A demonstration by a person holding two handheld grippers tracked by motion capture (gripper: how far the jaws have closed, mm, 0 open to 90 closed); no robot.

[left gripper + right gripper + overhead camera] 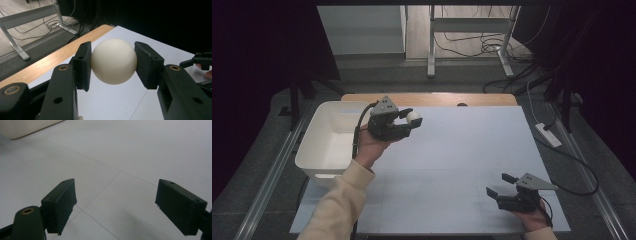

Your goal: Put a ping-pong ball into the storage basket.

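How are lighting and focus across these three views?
High view: table evenly lit, surroundings dark, slightly soft. Left gripper view: white ball sharp between the left gripper jaws, background black at right. Right gripper view: right gripper jaws dim, faint shadow below.

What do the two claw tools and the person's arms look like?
The left black plastic claw and the right black plastic claw each have two flat, blocky black fingers with brass-coloured rivets. A grey three-cornered plate sits on top of each, and a black cable trails behind. The left arm wears a cream long sleeve.
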